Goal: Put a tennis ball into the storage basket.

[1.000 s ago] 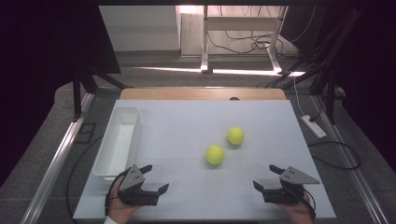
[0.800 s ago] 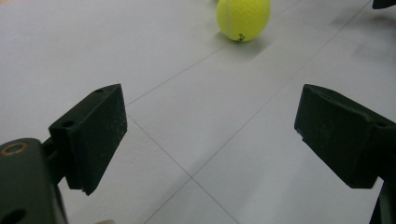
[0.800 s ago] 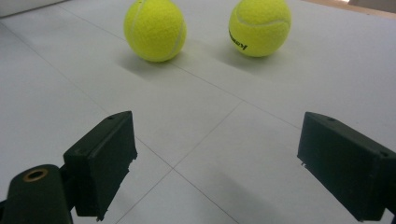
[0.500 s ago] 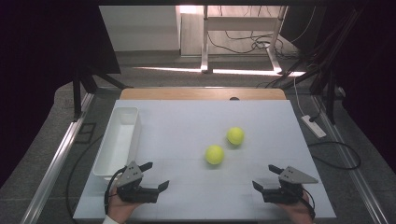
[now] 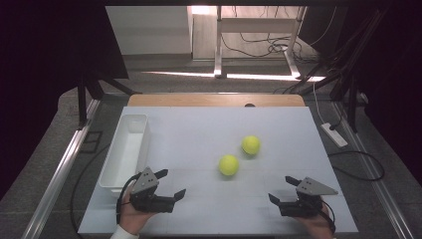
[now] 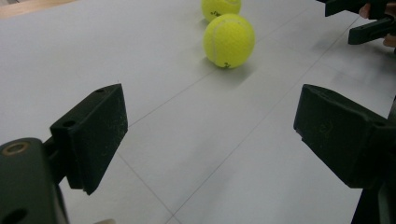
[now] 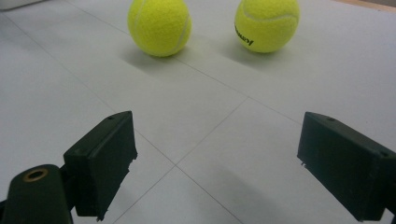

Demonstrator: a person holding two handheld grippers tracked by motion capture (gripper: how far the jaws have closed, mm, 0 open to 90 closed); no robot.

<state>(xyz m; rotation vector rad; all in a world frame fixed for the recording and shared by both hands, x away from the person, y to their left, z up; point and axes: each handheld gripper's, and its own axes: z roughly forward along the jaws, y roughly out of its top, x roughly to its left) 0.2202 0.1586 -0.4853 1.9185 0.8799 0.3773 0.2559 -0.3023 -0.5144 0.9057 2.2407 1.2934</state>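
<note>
Two yellow tennis balls lie mid-table, a nearer ball (image 5: 228,165) and a farther ball (image 5: 251,145) to its right. My left gripper (image 5: 172,182) rests at the front left, open and empty, pointing toward the balls. My right gripper (image 5: 279,188) sits at the front right, also open and empty. In the left gripper view the nearer ball (image 6: 229,40) lies well ahead of the open left gripper (image 6: 210,135), with the farther ball (image 6: 221,7) behind it. In the right gripper view the nearer ball (image 7: 159,26) and the farther ball (image 7: 267,23) lie side by side beyond the open right gripper (image 7: 215,163).
A long white bin (image 5: 124,149) stands along the left edge of the white table (image 5: 199,124), just beyond my left gripper. A wooden strip (image 5: 214,99) runs along the far edge. The other hand's gripper (image 6: 359,18) shows at the top right of the left gripper view.
My left gripper has edged slightly forward. The balls and the right gripper have stayed put.
</note>
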